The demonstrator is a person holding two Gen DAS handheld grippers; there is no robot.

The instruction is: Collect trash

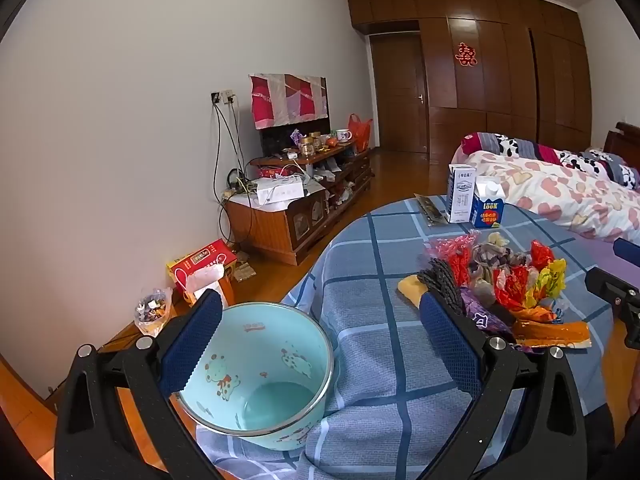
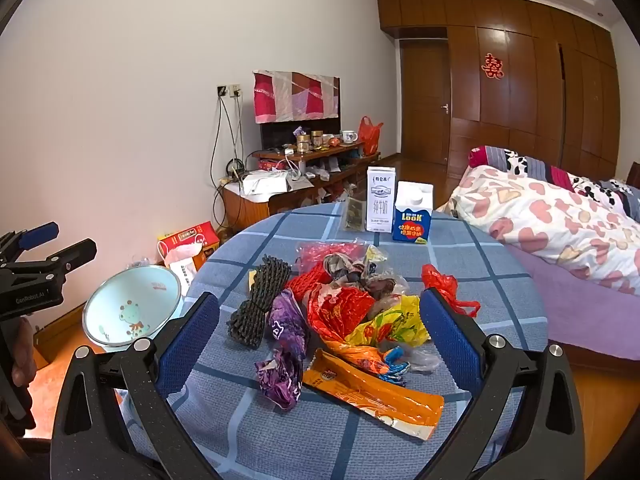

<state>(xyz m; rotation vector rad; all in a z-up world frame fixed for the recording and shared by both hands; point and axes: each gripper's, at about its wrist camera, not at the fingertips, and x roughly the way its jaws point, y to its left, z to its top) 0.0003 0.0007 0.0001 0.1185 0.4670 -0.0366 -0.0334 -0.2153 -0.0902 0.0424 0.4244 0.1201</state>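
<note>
**Both claws spread wide over a littered round table**

The right gripper (image 2: 318, 340) has its blue-padded jaws standing wide apart with nothing clamped. Between them in its view lies the trash: a long orange foil wrapper (image 2: 374, 394) nearest the near edge of the blue checked tablecloth (image 2: 460, 248), a crumpled purple wrapper (image 2: 282, 354) just left of it, and a heap of red and yellow plastic wrappers (image 2: 360, 312) behind. A dark braided bundle (image 2: 258, 300) lies left of the heap, beside the left pad.

The left gripper (image 1: 320, 344) is equally wide and empty. A pale blue enamel bucket with cartoon animals (image 1: 260, 368) stands at the table's left edge, its rim just behind the left pad. The trash heap sits beyond its right pad.

A tall white milk carton (image 2: 381, 199) and a blue-and-white carton (image 2: 413, 213) stand upright at the far edge.
</note>
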